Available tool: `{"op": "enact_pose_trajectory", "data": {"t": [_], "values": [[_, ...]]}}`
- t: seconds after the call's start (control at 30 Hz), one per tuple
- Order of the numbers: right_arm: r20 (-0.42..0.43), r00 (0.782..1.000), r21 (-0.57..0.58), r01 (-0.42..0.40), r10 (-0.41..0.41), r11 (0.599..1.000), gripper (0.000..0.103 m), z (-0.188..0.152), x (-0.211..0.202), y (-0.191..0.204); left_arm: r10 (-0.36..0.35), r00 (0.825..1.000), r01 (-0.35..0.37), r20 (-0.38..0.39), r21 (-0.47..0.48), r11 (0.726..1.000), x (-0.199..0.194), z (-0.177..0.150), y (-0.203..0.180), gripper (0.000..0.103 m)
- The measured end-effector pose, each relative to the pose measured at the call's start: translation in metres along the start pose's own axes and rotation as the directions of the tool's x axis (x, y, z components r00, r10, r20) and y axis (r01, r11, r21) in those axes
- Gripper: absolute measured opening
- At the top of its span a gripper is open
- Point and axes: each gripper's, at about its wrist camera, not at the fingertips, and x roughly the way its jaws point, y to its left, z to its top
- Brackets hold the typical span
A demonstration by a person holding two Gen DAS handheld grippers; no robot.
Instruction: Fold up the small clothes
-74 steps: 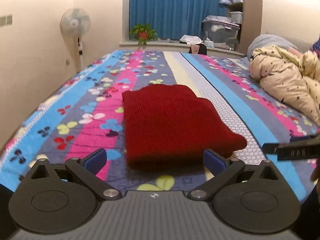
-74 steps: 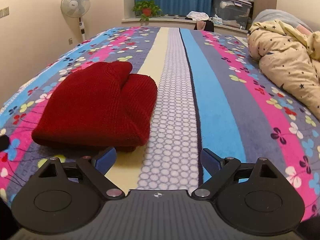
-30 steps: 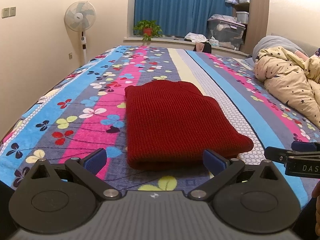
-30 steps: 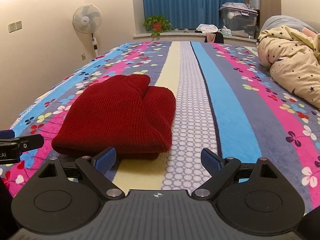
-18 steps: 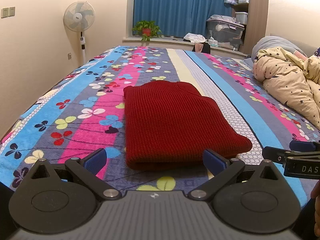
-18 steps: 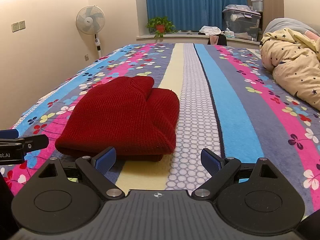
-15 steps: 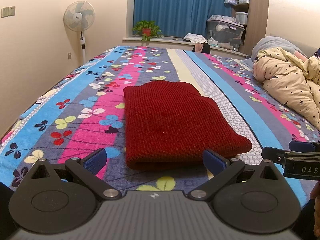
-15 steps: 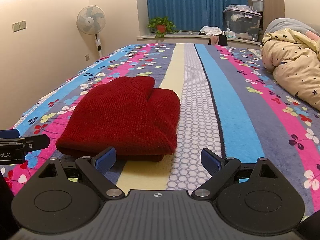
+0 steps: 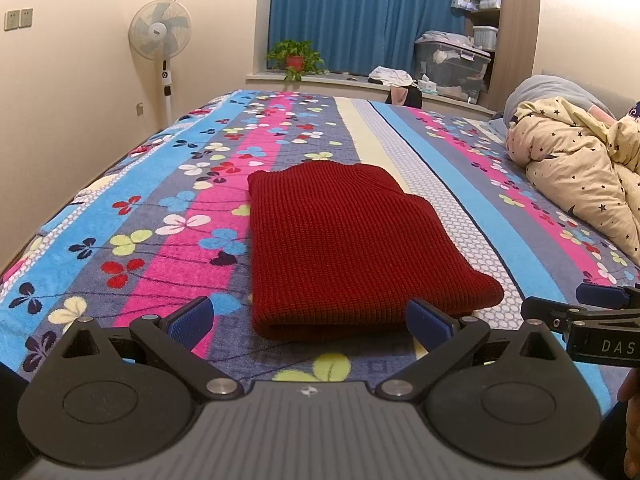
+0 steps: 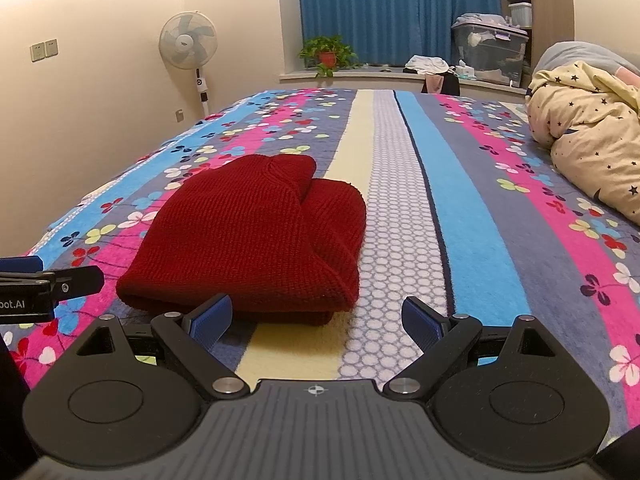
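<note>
A striped floral bedspread (image 9: pixel 168 216) is seen, on which the folded red sweater (image 9: pixel 344 248) is laid flat. The left gripper (image 9: pixel 310 316) and right gripper (image 10: pixel 316 318) are held wide apart just short of its near edge, with nothing gripped.

A striped floral bedspread (image 9: pixel 120 216) covers the bed; star-print quilt (image 9: pixel 580 168) right; fan (image 9: pixel 160 36), potted plant (image 9: pixel 296 58), blue curtain (image 9: pixel 360 16) behind.

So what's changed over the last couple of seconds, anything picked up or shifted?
Both grippers backed off and rose a little: the left gripper and right gripper now sit slightly farther from the red sweater. Nothing was gripped or released. The sweater stayed folded on the bedspread, both jaws open.
</note>
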Motion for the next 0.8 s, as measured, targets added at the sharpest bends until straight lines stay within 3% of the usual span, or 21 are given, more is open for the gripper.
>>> {"op": "enact_pose_trajectory", "data": {"t": [0.8], "values": [[-0.001,1.000,-0.018,-0.012,0.012,1.000,0.092,0.0007,-0.0011,-0.0017,0.001,1.000,-0.001,0.001,-0.003,1.000,-0.0017,-0.0005,-0.0037,0.102]]}}
